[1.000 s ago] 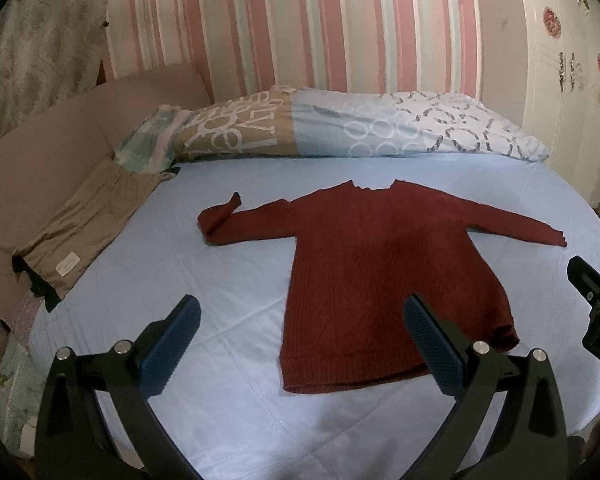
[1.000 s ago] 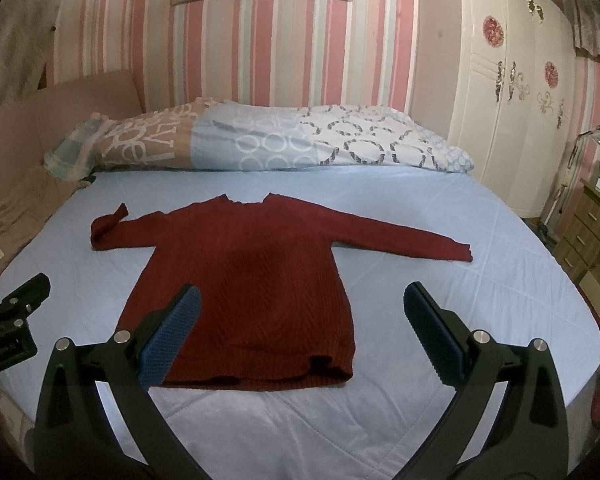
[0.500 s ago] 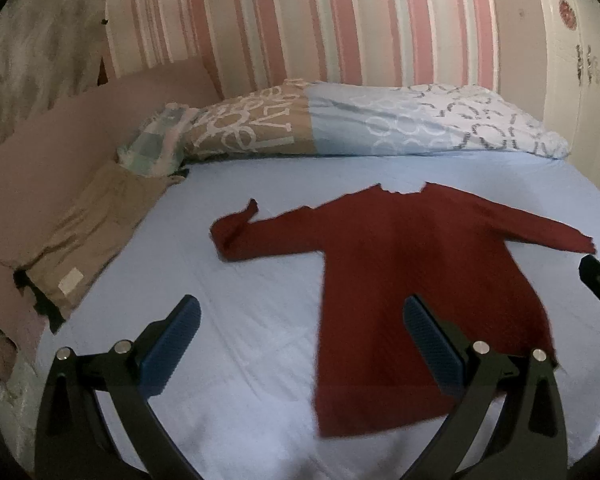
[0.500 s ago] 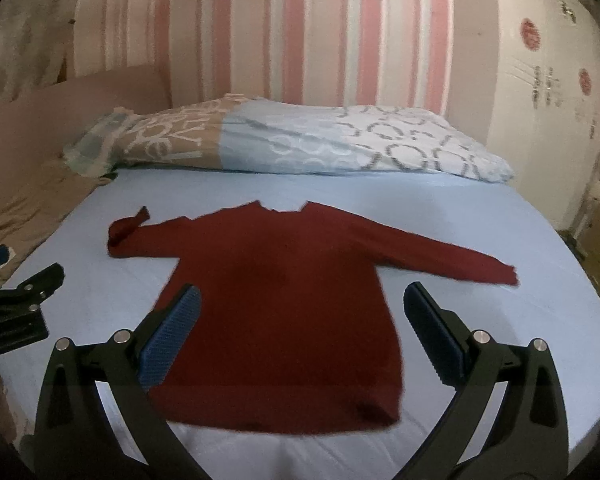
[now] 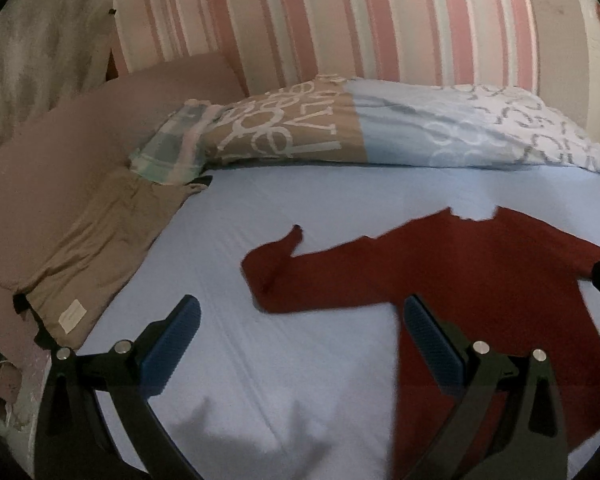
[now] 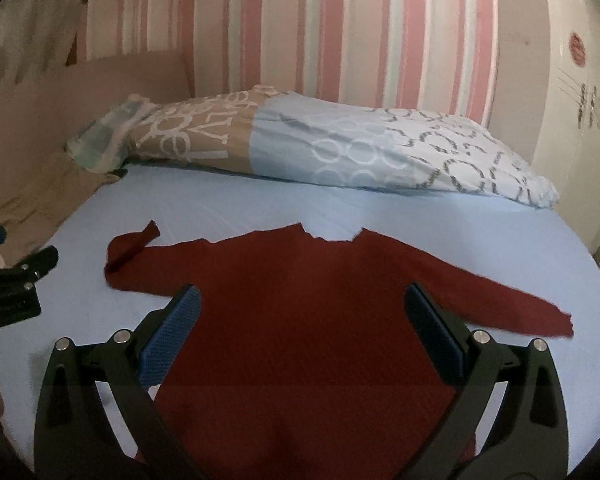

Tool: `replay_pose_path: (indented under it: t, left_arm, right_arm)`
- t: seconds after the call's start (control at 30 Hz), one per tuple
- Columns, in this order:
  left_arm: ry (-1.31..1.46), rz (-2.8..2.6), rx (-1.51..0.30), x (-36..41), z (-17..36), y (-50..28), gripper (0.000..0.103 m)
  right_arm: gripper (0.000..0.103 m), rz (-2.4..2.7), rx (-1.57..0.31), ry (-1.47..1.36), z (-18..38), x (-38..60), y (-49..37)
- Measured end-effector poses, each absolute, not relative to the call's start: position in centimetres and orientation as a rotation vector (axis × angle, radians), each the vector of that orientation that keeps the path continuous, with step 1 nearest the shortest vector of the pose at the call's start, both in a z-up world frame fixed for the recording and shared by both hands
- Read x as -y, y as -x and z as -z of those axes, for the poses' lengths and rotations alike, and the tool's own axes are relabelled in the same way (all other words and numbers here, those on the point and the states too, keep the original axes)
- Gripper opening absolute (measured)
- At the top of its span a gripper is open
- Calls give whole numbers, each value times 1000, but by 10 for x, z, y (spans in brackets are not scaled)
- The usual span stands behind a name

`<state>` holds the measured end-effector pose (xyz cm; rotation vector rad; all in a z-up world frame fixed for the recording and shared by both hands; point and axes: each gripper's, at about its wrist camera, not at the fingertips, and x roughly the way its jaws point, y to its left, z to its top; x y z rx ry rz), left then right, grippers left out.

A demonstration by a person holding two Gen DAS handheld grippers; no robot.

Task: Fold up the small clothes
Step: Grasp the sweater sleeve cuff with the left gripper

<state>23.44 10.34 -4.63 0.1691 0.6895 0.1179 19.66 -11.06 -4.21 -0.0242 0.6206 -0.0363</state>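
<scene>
Sweater, dark red knit, lay flat and face-up on the pale blue bed sheet, neckline toward the pillows, body toward the cameras. Its sleeve on the viewer's left was doubled back at the cuff; the other sleeve ran out straight to the right, its end resting on the sheet.

Working from left to right: a tan folded cloth with a small white label lay along the left edge of the bed, against a brown padded side panel. Just beside it, the left gripper was held above bare sheet, jaws spread wide and holding nothing, the folded cuff lying beyond and between its blue pads. The right gripper was held above the sweater's body, jaws likewise spread wide and empty; whether either tool touched the fabric could not be determined.

At the head of the bed, a patterned pillow lay across the full width, clear of the sweater. No containers were seen in either view.
</scene>
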Motion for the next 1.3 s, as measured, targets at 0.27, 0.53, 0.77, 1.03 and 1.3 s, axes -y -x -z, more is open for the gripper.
replay_pose_path:
  t: [0.27,0.53,0.77,1.03,1.3]
  left_arm:
    - [-124,-127,-721,-145,75,-314,102]
    - [-130,-137,-788,-179,131,-383,102]
    - [-191,-93,-830,-179,172,-435,102]
    - [-224,-34,-883,-179,201,-486,102]
    - [-300,-102,-929,-187,232,-514,102]
  right_arm:
    - [100,24,-642,46,71,69,-279]
    - [100,15,-666,79,110,46,-345]
    - [100,27,-696,112,139,37,-383]
    - [100,55,-728,123,164,42,-409]
    - [100,64,-743,137,177,38,-415]
